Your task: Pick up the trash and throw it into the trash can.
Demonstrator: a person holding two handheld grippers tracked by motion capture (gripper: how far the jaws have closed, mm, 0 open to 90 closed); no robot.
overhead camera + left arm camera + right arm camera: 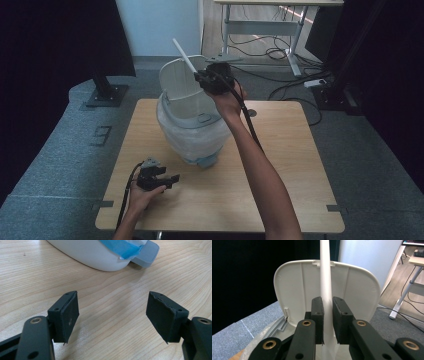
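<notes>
A light wooden table (280,165) with rounded corners fills the lower middle of the high view. It stands on a grey carpet (60,150) that spreads to both sides. Black curtains (50,45) hang in the upper left and upper right corners. At the left, a black stand foot (105,92) rests on the carpet. A pale blue-white wall panel (160,25) rises at the top centre. To its right, a wood-look floor (260,30) runs under a desk with grey metal legs (295,35), and dark cables (280,50) lie loose beneath it. A white power strip (316,83) sits at the carpet's upper right edge. The light is soft and dim.
</notes>
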